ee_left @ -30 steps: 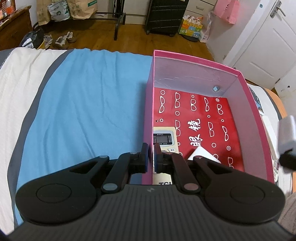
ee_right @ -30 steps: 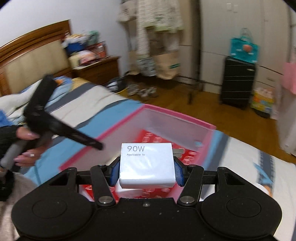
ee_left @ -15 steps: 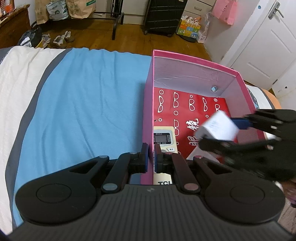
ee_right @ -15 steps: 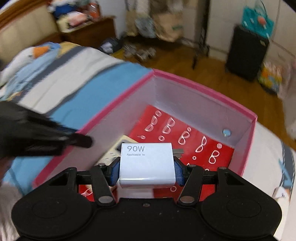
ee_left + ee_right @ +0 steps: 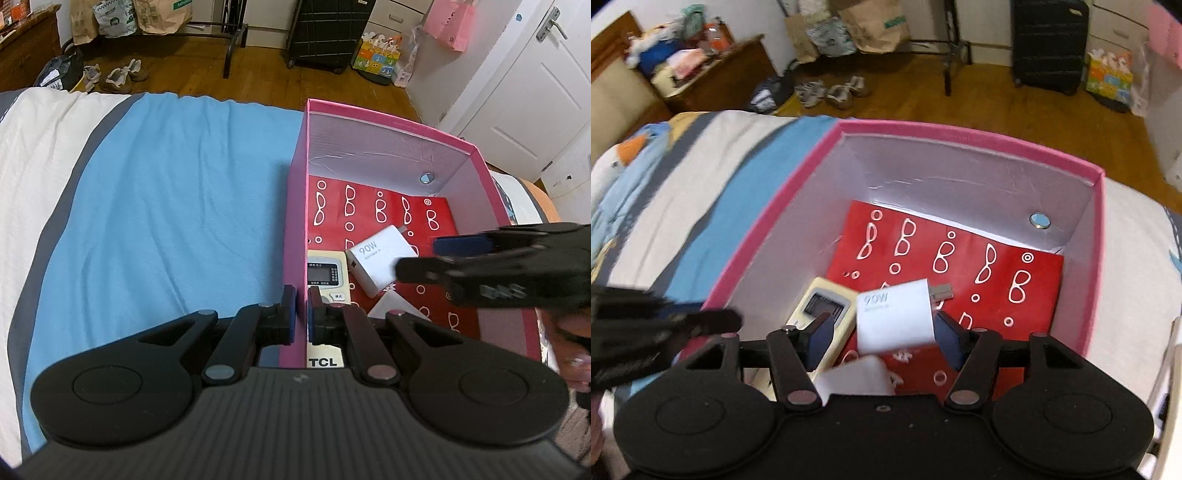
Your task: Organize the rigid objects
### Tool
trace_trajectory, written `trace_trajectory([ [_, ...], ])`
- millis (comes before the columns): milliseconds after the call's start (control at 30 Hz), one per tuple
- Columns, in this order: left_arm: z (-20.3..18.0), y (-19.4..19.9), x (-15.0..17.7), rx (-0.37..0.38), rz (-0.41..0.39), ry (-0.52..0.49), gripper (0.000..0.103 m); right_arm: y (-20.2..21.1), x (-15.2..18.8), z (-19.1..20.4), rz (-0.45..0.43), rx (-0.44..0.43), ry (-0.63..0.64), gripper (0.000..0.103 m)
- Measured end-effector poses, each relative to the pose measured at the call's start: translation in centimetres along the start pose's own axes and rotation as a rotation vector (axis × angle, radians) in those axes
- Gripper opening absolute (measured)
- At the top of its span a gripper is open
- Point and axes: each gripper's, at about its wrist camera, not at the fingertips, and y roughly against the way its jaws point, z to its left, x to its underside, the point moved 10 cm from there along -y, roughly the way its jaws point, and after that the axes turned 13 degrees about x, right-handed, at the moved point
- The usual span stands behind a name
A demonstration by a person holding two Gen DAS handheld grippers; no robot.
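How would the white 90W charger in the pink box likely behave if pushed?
The 90W charger looks like a rigid, flat-sided block, so it would probably slide rather than roll. Its smooth casing may be slippery. The prongs could snag.

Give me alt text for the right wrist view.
The right gripper, jaws open, hangs over a pink box with a white 90W charger loose between its fingers. A cream remote lies inside on red paper.

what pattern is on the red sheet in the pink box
White outlines of eyeglasses and small circles on the red sheet, clearest in the right wrist view.
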Motion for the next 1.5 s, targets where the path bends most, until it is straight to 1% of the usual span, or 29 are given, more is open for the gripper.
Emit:
trace_trajectory([
  [167,-0.2,0.0,0.1,-0.011,0.002,-0.003,0.005,3.9,0.9,-0.7,-0.065,0.023,0.069,0.064],
  [267,-0.2,0.0,0.0,-0.016,0.006,-0.001,0.006,5.8,0.8,-1.8,-0.126,0.090,0.123,0.064],
  [433,-0.3,-0.2,0.2,-0.038,0.020,-0.001,0.006,9.1,1.5,-3.5,-0.175,0.137,0.161,0.064],
  [533,-0.3,-0.4,0.3,-0.054,0.036,0.011,0.006,11.0,2.3,-4.6,-0.214,0.197,0.183,0.064],
  [700,-0.6,-0.1,0.2,-0.075,0.032,-0.009,0.006,13.7,4.4,-6.5,-0.229,0.208,0.175,0.064],
  [800,-0.6,-0.1,0.2,-0.084,0.034,-0.007,0.006,14.6,6.0,-8.4,-0.217,0.197,0.126,0.065],
  [900,-0.6,0.0,0.3,-0.090,0.028,0.006,0.006,14.6,7.3,-11.2,-0.187,0.159,0.017,0.067],
  [1033,-0.7,0.1,0.3,-0.094,0.027,0.004,0.006,12.9,9.2,-16.3,-0.101,0.111,-0.206,0.067],
  [1067,-0.7,0.1,0.3,-0.095,0.027,0.002,0.006,12.3,9.6,-17.2,-0.084,0.103,-0.245,0.067],
  [1133,-0.7,0.1,0.3,-0.096,0.029,-0.004,0.006,10.9,10.6,-19.2,-0.048,0.118,-0.321,0.067],
  [1233,-0.8,0.1,0.3,-0.099,0.030,-0.009,0.006,9.0,12.1,-21.5,-0.006,0.159,-0.399,0.068],
  [1367,-0.8,0.1,0.3,-0.099,0.031,-0.007,0.006,6.7,13.1,-23.9,-0.011,0.230,-0.445,0.068],
  [1433,-0.8,0.0,0.3,-0.099,0.033,-0.007,0.006,5.8,13.0,-24.3,-0.017,0.262,-0.415,0.068],
  [1500,-0.8,0.0,0.3,-0.099,0.034,-0.006,0.006,5.1,12.3,-24.0,-0.027,0.262,-0.377,0.068],
])
